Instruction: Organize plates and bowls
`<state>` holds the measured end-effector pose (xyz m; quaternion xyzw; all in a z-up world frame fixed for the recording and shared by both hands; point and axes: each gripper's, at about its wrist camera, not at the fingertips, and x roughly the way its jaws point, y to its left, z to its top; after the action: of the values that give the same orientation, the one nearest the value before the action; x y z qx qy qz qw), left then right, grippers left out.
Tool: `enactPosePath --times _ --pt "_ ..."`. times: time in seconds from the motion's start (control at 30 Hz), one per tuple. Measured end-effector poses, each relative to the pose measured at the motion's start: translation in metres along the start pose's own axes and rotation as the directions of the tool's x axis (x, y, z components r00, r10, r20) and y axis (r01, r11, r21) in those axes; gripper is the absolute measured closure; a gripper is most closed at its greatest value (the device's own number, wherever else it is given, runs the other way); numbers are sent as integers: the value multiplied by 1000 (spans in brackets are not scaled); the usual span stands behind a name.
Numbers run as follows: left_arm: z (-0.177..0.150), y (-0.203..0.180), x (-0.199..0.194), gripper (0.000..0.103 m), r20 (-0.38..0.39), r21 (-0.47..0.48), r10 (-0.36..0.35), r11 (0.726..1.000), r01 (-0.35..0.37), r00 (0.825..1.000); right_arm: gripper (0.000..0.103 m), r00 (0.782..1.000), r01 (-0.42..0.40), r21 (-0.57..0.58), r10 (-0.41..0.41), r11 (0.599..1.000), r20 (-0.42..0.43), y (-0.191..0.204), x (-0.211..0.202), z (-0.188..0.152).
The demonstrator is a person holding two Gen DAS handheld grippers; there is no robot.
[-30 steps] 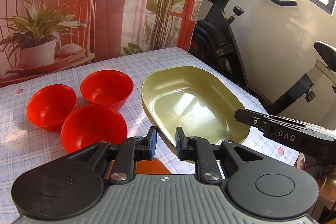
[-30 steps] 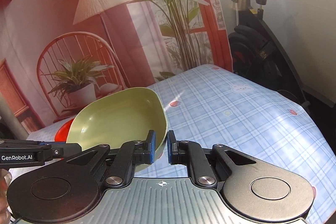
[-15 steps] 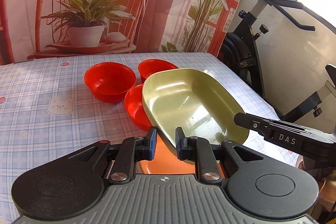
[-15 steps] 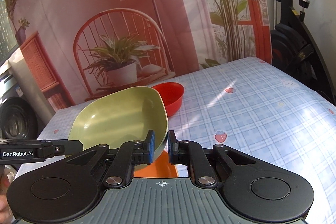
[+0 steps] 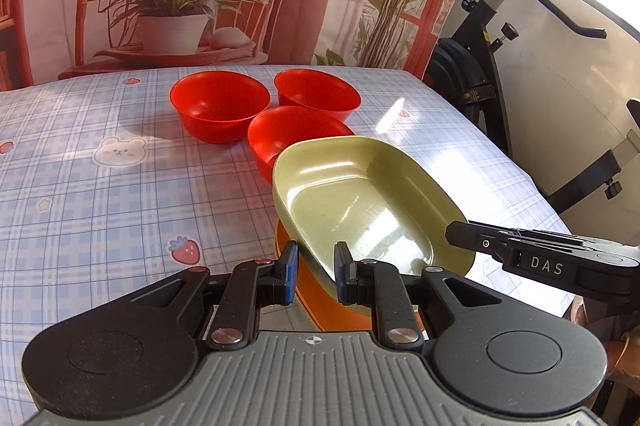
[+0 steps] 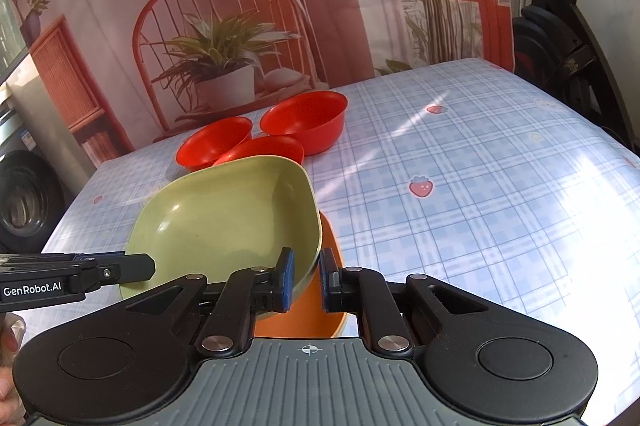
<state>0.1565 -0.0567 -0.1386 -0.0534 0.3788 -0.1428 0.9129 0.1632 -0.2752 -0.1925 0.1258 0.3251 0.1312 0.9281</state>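
Note:
A pale green oval plate [image 5: 360, 210] [image 6: 228, 222] hangs tilted just above an orange plate [image 5: 320, 310] [image 6: 304, 322] on the table. My left gripper [image 5: 316, 272] is shut on its near rim. My right gripper [image 6: 306, 282] is shut on the opposite rim and reaches in from the right in the left wrist view. Three red bowls [image 5: 219, 104] [image 5: 316, 92] [image 5: 288, 134] stand clustered beyond the plates, the nearest partly hidden behind the green plate. The right wrist view shows the same bowls [image 6: 216, 146] [image 6: 304, 124] [image 6: 268, 148].
A blue checked tablecloth [image 5: 100, 194] covers the table. Its right edge [image 5: 520, 178] drops off toward an exercise bike [image 5: 492, 66]. A printed backdrop with a chair and plants [image 6: 224, 38] hangs behind the table. A hand shows at the lower left edge [image 6: 8, 338].
Both grippers carried the green plate across the table and lowered it over the orange plate. The red bowls now lie straight ahead instead of to the left.

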Motion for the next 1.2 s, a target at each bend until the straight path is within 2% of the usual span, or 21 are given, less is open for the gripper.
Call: enactPosePath --times 0.6,1.03,1.2 --pt "-18 -5 12 83 -57 31 24 999 -23 998 89 998 27 -5 -27 1000 -53 -3 6 -15" --pt "-20 -5 17 83 -69 42 22 999 -19 997 88 998 36 -7 -36 999 -46 -4 8 -18" --pt "-19 -4 16 83 -67 34 18 999 -16 998 84 998 32 -11 -32 999 -45 -3 8 -18"
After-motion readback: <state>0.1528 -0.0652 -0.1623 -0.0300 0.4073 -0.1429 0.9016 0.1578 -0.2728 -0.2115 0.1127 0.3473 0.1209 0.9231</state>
